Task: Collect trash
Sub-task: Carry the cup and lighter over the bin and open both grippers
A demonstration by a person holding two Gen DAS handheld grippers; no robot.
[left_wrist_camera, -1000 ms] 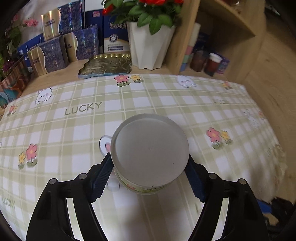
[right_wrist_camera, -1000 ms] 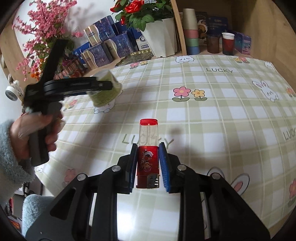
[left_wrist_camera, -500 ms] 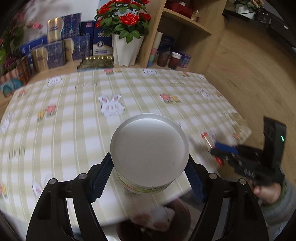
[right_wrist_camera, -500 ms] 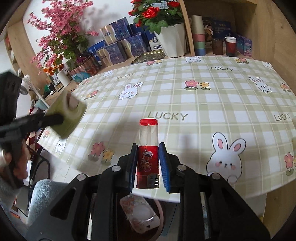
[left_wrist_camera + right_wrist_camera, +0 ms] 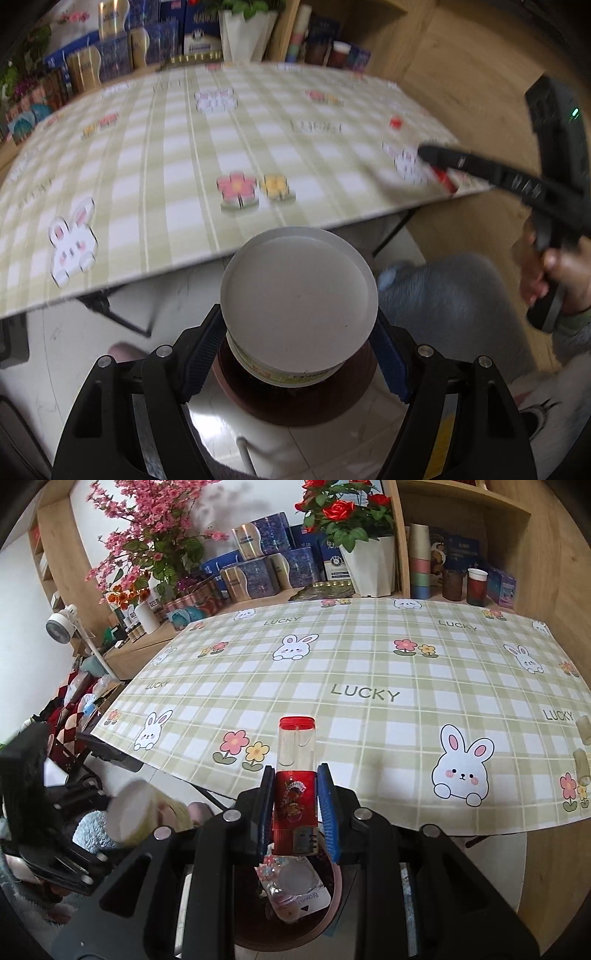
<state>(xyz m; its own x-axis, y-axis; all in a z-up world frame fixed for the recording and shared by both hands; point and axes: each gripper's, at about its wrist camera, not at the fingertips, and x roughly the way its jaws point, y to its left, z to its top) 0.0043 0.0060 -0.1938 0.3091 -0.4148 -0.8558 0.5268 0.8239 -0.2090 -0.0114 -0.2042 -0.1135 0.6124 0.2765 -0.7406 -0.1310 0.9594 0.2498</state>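
Right, my left gripper (image 5: pixel 299 358) pinches a round white tub (image 5: pixel 299 310) between its blue pads, held past the table (image 5: pixel 177 155) edge above the dark brown bin (image 5: pixel 295 400) on the floor. My right gripper (image 5: pixel 295 805) clamps a red lighter (image 5: pixel 295 782), over that bin (image 5: pixel 295 928), where a clear wrapper (image 5: pixel 295 890) lies.

Your left gripper (image 5: pixel 299 354) clamps a white-lidded tub (image 5: pixel 299 295) above the brown bin (image 5: pixel 295 398) — just off the table's (image 5: pixel 184 166) near edge.

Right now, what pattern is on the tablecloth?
Green-and-white checked tablecloth with rabbits, flowers and "LUCKY"; clearest in the right wrist view.
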